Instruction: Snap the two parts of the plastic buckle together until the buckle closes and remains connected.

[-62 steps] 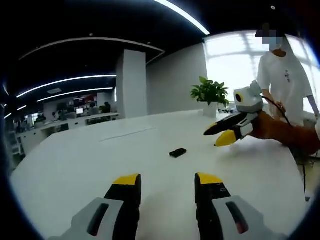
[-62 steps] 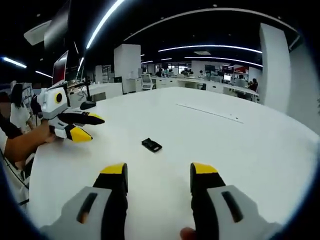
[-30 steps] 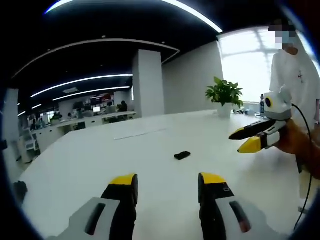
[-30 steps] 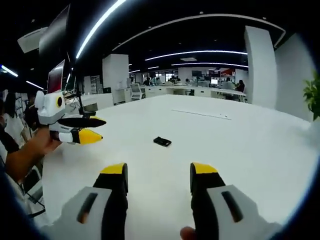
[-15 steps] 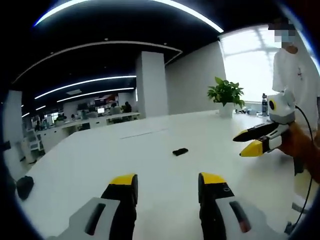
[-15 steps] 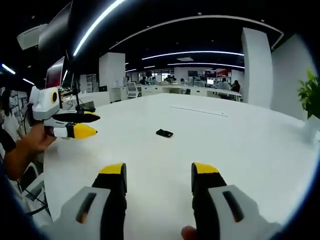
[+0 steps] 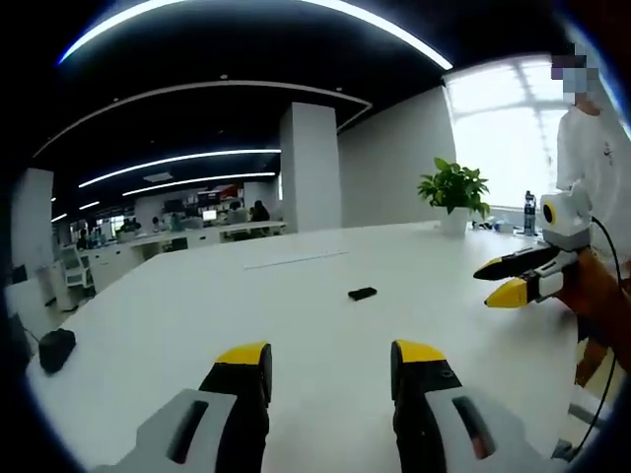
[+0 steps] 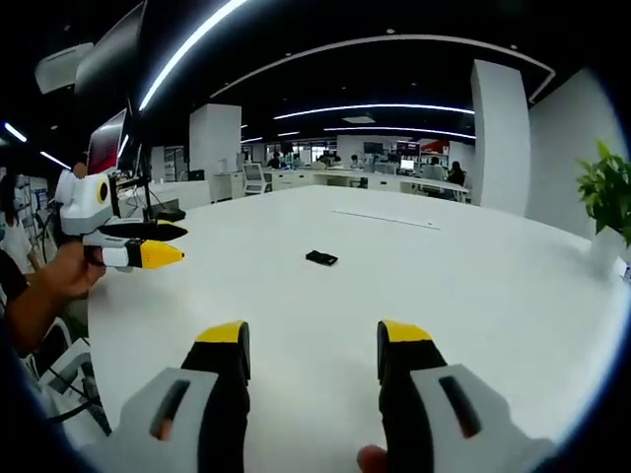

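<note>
A small black plastic buckle (image 7: 362, 293) lies flat on the big white table (image 7: 177, 315), well beyond both grippers; it is too small to tell how its parts sit. In the right gripper view the buckle (image 8: 320, 258) is at mid-table. My left gripper (image 7: 330, 357) is open above the near table, nothing between its yellow-tipped jaws. My right gripper (image 8: 314, 340) is open too, and empty. In the left gripper view the right gripper (image 7: 521, 277) comes in from the right, held by a hand. In the right gripper view the left gripper (image 8: 138, 244) hovers at the left.
A potted green plant (image 7: 454, 194) stands at the table's far side by a bright window. A person in a white shirt (image 7: 592, 158) stands at the right. A dark object (image 7: 56, 348) rests near the left table edge. Office desks and monitors (image 8: 108, 143) surround the table.
Both cameras have pulled back from the table, so the buckle looks smaller and farther. Both grippers stayed open. The buckle itself has not moved.
</note>
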`<state>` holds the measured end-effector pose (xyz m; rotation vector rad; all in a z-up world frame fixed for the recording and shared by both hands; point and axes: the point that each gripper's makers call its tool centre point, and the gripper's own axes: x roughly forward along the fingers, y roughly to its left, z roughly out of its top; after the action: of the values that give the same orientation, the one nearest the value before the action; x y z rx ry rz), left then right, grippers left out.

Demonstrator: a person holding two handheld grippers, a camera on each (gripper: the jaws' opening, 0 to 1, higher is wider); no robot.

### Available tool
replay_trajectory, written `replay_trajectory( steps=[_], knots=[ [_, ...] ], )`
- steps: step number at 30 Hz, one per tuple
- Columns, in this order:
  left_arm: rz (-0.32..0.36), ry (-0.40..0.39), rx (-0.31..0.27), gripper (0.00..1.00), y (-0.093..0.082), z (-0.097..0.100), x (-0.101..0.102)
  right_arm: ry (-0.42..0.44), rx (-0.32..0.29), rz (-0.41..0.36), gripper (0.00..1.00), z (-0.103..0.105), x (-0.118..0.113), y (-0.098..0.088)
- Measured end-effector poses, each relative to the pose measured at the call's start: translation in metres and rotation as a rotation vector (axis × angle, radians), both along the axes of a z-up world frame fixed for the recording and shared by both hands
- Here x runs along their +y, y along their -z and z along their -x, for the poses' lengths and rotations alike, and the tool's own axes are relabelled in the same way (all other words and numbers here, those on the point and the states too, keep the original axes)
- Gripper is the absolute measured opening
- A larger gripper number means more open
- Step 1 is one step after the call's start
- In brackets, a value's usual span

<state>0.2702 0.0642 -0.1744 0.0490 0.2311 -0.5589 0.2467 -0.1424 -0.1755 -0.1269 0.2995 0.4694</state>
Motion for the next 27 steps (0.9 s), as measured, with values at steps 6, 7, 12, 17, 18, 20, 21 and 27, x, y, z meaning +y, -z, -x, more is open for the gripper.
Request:
replay_trajectory(
  steps=[6, 7, 12, 17, 18, 20, 21, 27],
  knots=[
    [0.037, -0.022, 0.029, 0.49, 0.006, 0.010, 0.005, 0.031, 0.004, -0.025, 0.52, 0.007, -0.007, 0.001],
    [0.040, -0.031, 0.024, 0.49, 0.004, 0.011, 0.007, 0.037, 0.001, -0.028, 0.52, 0.008, -0.008, 0.000],
    [0.081, -0.056, 0.009, 0.49, -0.006, 0.011, 0.010, 0.060, 0.003, -0.058, 0.52, 0.013, -0.009, -0.002],
    [0.098, -0.059, 0.012, 0.49, -0.014, 0.011, 0.008, 0.082, 0.010, -0.090, 0.52, 0.017, -0.008, -0.004],
    [0.098, -0.063, 0.011, 0.49, -0.014, 0.011, 0.008, 0.089, 0.009, -0.097, 0.52, 0.017, -0.008, -0.005],
    [0.097, -0.074, 0.006, 0.49, -0.015, 0.010, 0.008, 0.108, 0.011, -0.114, 0.51, 0.019, -0.009, -0.006],
    [0.100, -0.083, 0.009, 0.49, -0.014, 0.009, 0.009, 0.120, 0.013, -0.122, 0.51, 0.019, -0.009, -0.006],
    [0.128, -0.109, 0.011, 0.49, -0.012, 0.008, 0.008, 0.180, 0.000, -0.101, 0.51, 0.017, -0.013, -0.005]
  ],
)
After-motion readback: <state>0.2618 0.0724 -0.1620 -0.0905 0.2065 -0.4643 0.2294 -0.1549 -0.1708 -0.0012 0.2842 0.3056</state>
